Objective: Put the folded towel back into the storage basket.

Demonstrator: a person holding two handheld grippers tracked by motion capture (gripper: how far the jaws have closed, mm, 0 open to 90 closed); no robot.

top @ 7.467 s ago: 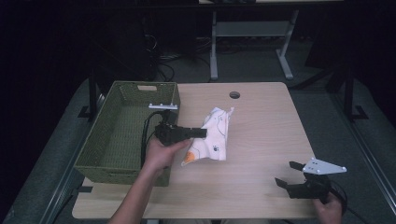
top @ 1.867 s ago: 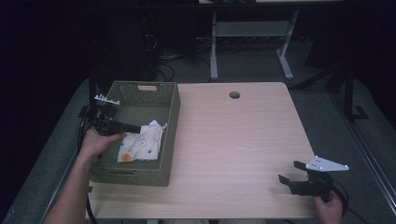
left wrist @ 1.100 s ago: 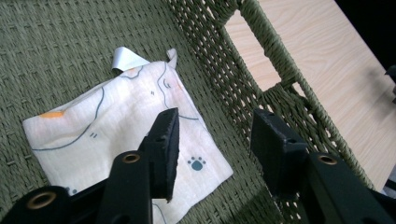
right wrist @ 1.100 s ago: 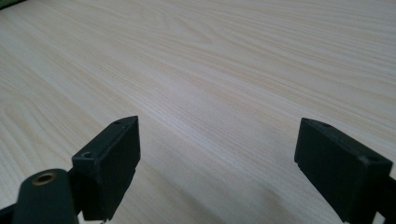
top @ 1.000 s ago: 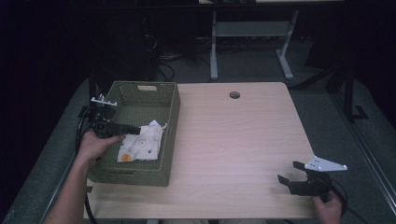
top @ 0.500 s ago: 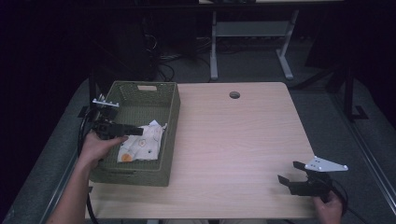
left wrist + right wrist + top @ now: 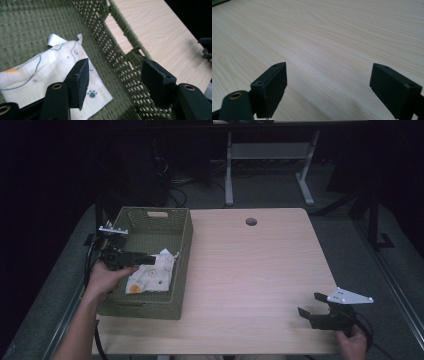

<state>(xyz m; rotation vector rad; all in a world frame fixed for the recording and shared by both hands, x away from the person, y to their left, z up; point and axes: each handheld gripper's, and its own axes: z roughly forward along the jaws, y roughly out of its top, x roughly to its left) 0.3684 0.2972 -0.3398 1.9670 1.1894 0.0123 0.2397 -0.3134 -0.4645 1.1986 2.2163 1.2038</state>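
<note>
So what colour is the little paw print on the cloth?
Blue, on the white cloth; clearest in the left gripper view.

We see a light wooden table (image 7: 260,270) with a round hole (image 7: 251,221) near its far edge; a green woven basket (image 7: 182,250) stands directly on its left part

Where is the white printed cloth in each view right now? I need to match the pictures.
High view: the white cloth lies on the floor of the green woven basket, left of the table's middle, beside the left gripper.
Left gripper view: lower left, under the open jaws, with nothing between them.
Right gripper view: bare wooden tabletop ahead of the jaws.
Shared landmark: the basket's woven wall.
</note>
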